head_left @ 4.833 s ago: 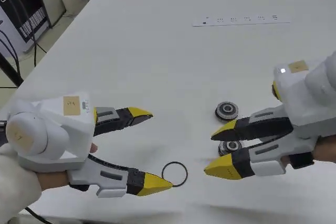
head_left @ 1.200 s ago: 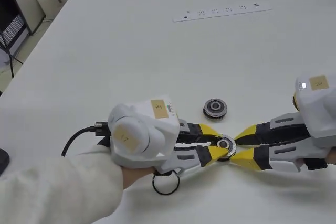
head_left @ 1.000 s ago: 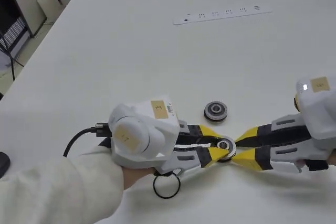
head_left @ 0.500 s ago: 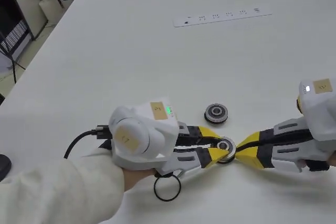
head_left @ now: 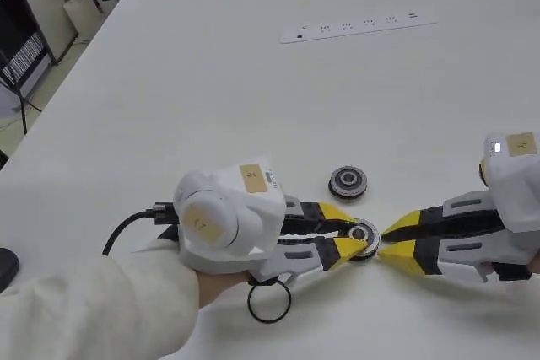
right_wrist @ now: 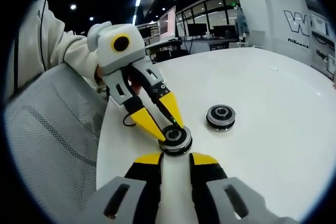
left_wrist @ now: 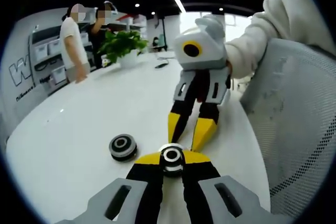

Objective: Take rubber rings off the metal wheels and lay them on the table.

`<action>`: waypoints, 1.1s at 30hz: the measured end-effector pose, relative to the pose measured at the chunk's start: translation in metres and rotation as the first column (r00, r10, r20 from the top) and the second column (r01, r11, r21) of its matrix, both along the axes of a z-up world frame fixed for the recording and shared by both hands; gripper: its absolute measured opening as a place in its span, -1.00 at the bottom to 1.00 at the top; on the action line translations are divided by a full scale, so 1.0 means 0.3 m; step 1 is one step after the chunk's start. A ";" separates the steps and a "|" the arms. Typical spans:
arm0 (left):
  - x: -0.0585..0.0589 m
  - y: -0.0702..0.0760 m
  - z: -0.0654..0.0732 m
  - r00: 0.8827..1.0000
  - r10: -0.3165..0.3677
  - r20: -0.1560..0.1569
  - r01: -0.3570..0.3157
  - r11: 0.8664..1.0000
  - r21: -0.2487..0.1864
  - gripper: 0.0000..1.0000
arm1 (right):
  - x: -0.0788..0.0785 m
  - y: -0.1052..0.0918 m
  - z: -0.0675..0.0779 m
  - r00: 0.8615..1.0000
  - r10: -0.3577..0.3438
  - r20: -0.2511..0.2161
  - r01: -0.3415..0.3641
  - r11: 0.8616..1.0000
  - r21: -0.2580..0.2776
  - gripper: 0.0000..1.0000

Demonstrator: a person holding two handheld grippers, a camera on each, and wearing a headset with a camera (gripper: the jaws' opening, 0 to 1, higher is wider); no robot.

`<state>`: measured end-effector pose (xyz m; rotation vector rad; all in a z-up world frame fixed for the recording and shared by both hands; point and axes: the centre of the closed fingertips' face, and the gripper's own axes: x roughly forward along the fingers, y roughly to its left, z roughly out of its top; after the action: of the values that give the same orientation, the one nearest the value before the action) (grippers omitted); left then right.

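Left gripper (head_left: 358,234), held by a hand in a white sleeve, reaches in from the left across the white table (head_left: 211,82). Its yellow-tipped jaws are closed to a narrow gap on a small metal wheel (head_left: 364,232), one tip on each side of the rim. The wheel is near the front edge of the table, low at the surface, though whether it touches the surface cannot be told. It lies flat, with its round face and hub hole pointing up, and a dark band runs around its rim. Being a disc, it has no long side. Right gripper (head_left: 385,240) comes in from the right, nose to nose with the left one, so both bodies run in one line from left to right. Its jaws stand slightly apart and grip nothing, and their tips sit just beside the wheel's right edge. A second wheel (head_left: 348,180) lies flat, face up, a little further back, apart from both grippers. A loose black rubber ring (head_left: 269,322) lies flat on the table at the front, partly tucked under the left gripper's body. A white power strip (head_left: 359,26) lies far back, its long side running left to right.
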<state>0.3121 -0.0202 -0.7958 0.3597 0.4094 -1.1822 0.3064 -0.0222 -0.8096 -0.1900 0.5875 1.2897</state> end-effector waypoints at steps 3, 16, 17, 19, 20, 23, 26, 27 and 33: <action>0.000 0.000 0.001 1.000 0.001 -0.001 -0.001 1.000 -0.001 -0.73 | 0.003 0.011 0.003 1.000 0.005 0.026 -0.005 1.000 0.012 -0.65; -0.003 0.005 0.004 1.000 0.012 -0.011 -0.013 1.000 -0.007 -0.73 | 0.017 -0.002 0.003 0.999 0.000 0.034 0.000 1.000 -0.011 -0.92; -0.003 0.004 0.004 1.000 0.013 -0.009 -0.013 1.000 -0.005 -0.73 | 0.014 -0.002 0.002 0.999 0.001 0.035 0.000 1.000 -0.011 -0.92; -0.003 0.006 0.004 1.000 0.014 -0.009 -0.014 1.000 -0.004 -0.73 | 0.012 -0.001 0.002 0.999 0.003 0.043 -0.002 1.000 -0.017 -0.93; -0.003 0.006 0.004 1.000 0.013 -0.008 -0.013 1.000 -0.005 -0.73 | 0.015 -0.002 0.002 0.999 -0.009 0.032 0.009 1.000 -0.019 -0.95; -0.003 0.007 0.004 1.000 0.012 -0.007 -0.012 1.000 -0.013 -0.73 | 0.021 -0.006 -0.002 0.999 -0.045 -0.005 0.045 0.999 -0.017 -1.00; -0.004 0.009 0.003 1.000 0.009 -0.002 -0.009 1.000 -0.025 -0.74 | 0.031 -0.011 -0.003 0.997 -0.072 -0.031 0.072 0.997 -0.016 -1.00; -0.004 0.008 0.004 1.000 0.008 -0.001 -0.008 1.000 -0.027 -0.74 | 0.031 -0.012 -0.003 0.995 -0.085 -0.048 0.085 0.996 -0.014 -1.00; -0.005 0.009 0.004 1.000 0.009 0.003 -0.009 0.999 -0.039 -0.74 | 0.042 -0.022 0.006 0.963 -0.181 -0.202 0.193 0.980 0.040 -1.00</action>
<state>0.3106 -0.0174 -0.7947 0.3260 0.3844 -1.1793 0.3189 -0.0287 -0.8077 0.0439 0.7176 1.1469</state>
